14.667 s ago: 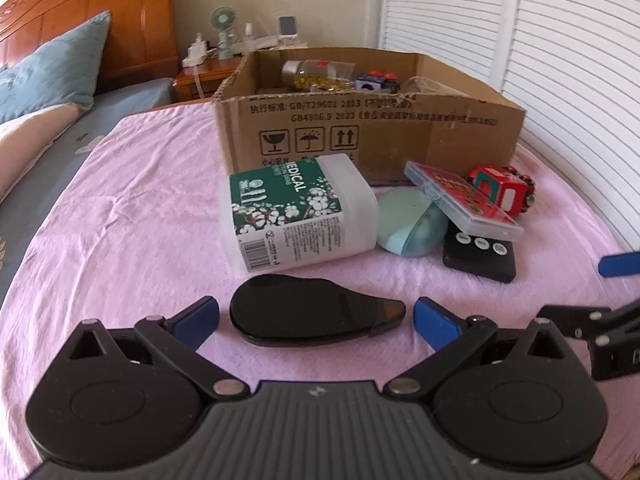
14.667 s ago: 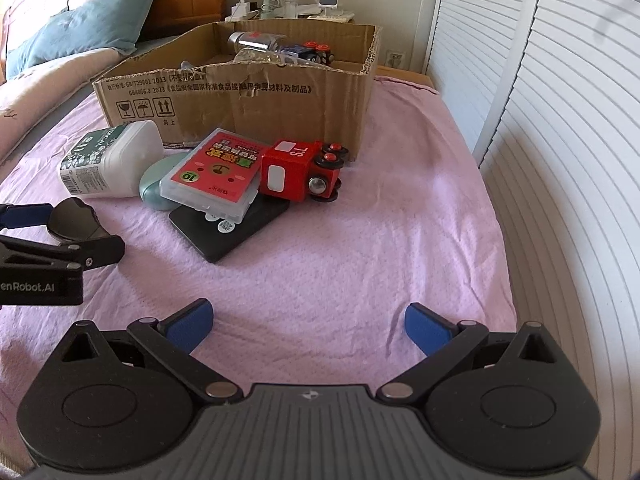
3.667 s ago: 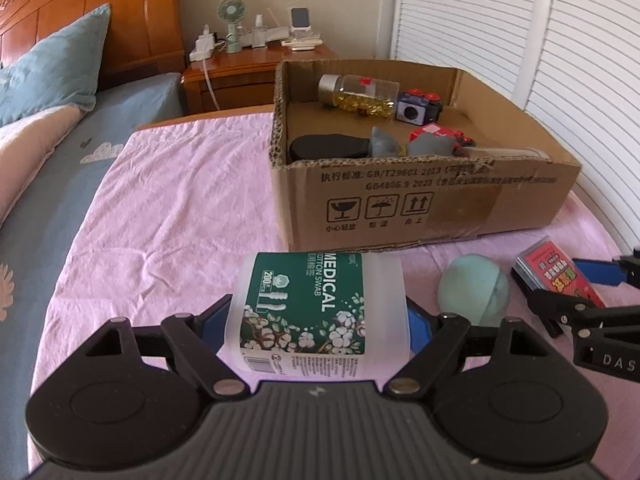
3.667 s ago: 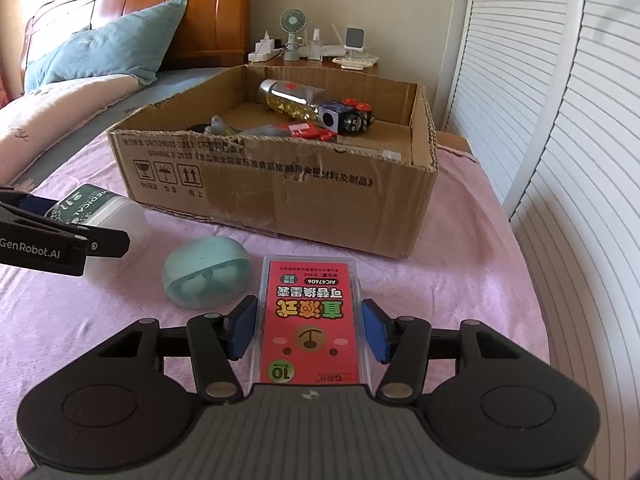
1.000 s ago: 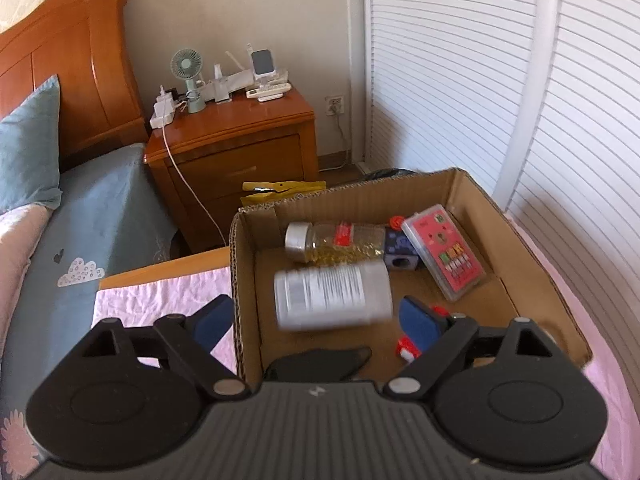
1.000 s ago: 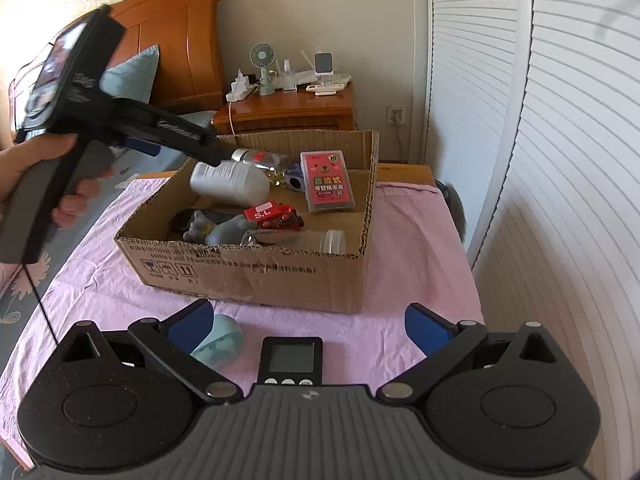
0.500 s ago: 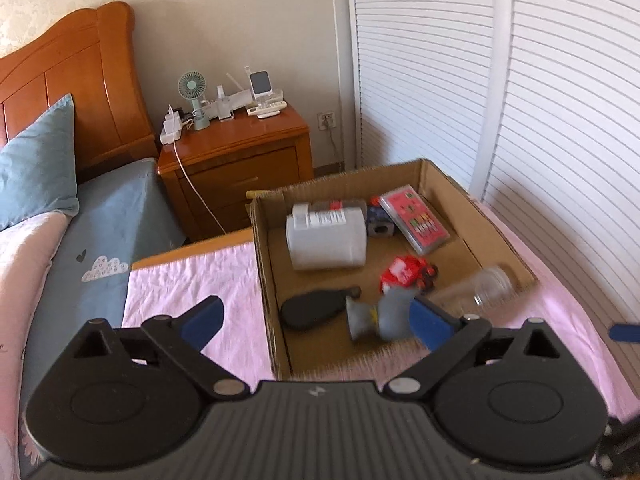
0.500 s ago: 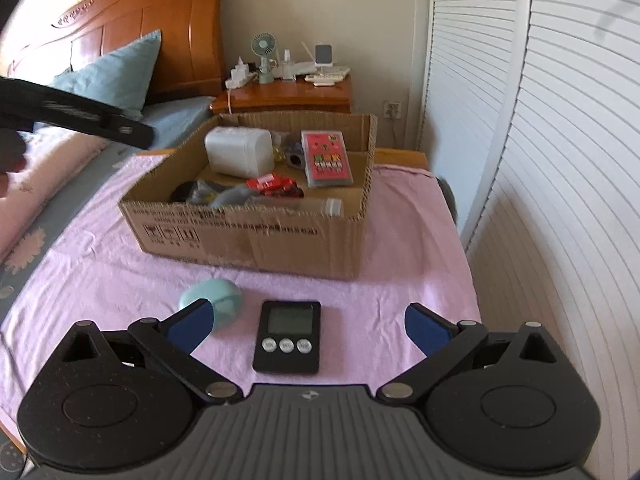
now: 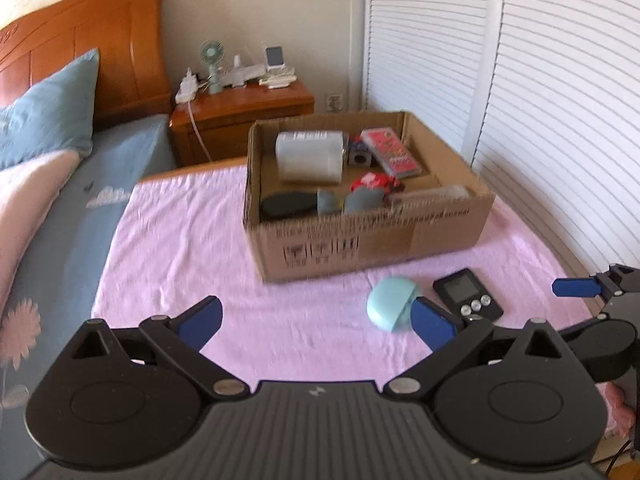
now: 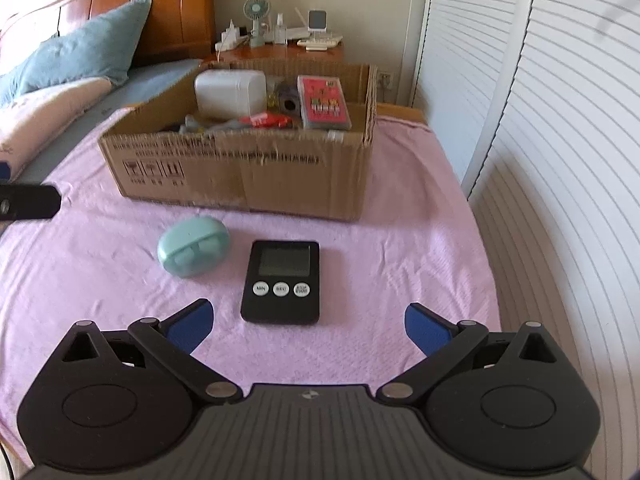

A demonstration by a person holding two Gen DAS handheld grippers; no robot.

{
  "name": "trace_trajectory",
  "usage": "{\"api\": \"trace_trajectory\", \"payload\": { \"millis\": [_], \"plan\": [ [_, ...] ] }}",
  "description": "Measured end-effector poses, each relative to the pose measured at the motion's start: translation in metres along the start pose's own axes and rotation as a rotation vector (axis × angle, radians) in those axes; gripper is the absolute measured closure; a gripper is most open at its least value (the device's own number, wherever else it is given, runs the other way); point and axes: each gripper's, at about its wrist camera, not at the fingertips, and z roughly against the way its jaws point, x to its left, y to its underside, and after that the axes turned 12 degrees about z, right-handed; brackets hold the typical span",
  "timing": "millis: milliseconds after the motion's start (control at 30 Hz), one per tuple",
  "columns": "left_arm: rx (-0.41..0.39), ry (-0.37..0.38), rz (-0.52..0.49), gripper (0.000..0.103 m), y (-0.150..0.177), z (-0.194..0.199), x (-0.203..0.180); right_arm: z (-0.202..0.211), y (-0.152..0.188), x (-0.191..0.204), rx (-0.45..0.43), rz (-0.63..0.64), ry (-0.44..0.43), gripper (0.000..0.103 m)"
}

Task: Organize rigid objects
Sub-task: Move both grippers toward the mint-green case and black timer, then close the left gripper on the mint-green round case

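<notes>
The left hand-held gripper (image 9: 316, 320) is empty and its jaws are opening, already spread wide, with only pink cloth between the blue pads; it hangs over the bed on the near side of the cardboard box (image 9: 368, 236). The right hand-held gripper (image 10: 306, 326) is also spread wide and holds nothing; it points down at the black timer (image 10: 282, 282), which lies flat just ahead of its fingertips and roughly centred between them.

Both leftover items sit on the pink blanket (image 10: 420, 240) in front of the box: the timer near the box's front wall, and the mint-green oval case (image 10: 194, 246) just beside the timer, on the side toward the left gripper. Neither touches the box. Inside the box lie a white plastic container (image 9: 310, 156) against the far wall, a red card case (image 9: 390, 152) next to it, a red toy (image 9: 372, 182), a black oval piece (image 9: 286, 204) and some grey items I cannot identify.

The step in hand looks like a return for the next pick, most of the sorting being done. For the right gripper, the next move calls for lowering until the pads straddle the timer's long sides, low against the blanket, since the timer is thin and flat. The left gripper would suit the green case, whose rounded shell may slip unless gripped across its middle.
</notes>
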Motion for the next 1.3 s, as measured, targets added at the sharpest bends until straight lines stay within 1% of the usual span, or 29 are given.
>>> {"api": "trace_trajectory", "payload": {
  "millis": [67,233,433,633,800,967,1067,1167,1200,1300],
  "plan": [
    [0.013,-0.003,0.019,0.003,0.009,-0.007,0.001,-0.008,0.002,0.001,0.018,-0.001,-0.003,0.000],
    [0.053,-0.001,0.045,0.003,0.020,-0.022,0.004,-0.025,0.002,0.004,0.038,-0.002,0.010,0.000],
    [0.063,0.010,0.022,0.003,0.024,-0.033,0.001,-0.036,0.002,0.006,0.046,0.005,0.035,0.000],
    [0.098,0.033,0.013,0.003,0.027,-0.047,-0.004,-0.039,0.005,-0.006,0.048,0.002,0.041,0.000],
    [0.119,0.056,-0.017,0.003,0.027,-0.058,-0.014,-0.039,0.010,-0.021,0.051,-0.032,0.076,0.000],
    [0.103,0.073,-0.095,0.003,0.028,-0.069,-0.028,-0.038,0.017,-0.027,0.019,-0.021,0.038,0.000],
    [0.104,0.089,-0.136,0.008,0.026,-0.078,-0.032,-0.037,0.019,-0.028,0.014,-0.004,0.017,0.000],
    [0.104,0.098,-0.175,0.015,0.024,-0.088,-0.034,-0.035,0.021,-0.026,0.009,0.013,0.004,0.000],
    [0.107,0.100,-0.188,0.019,0.023,-0.091,-0.035,-0.035,0.022,-0.026,0.007,0.016,0.002,0.000],
    [0.124,0.122,-0.216,0.024,0.021,-0.099,-0.038,-0.035,0.022,-0.027,0.005,0.018,-0.002,0.000]
  ]
}}
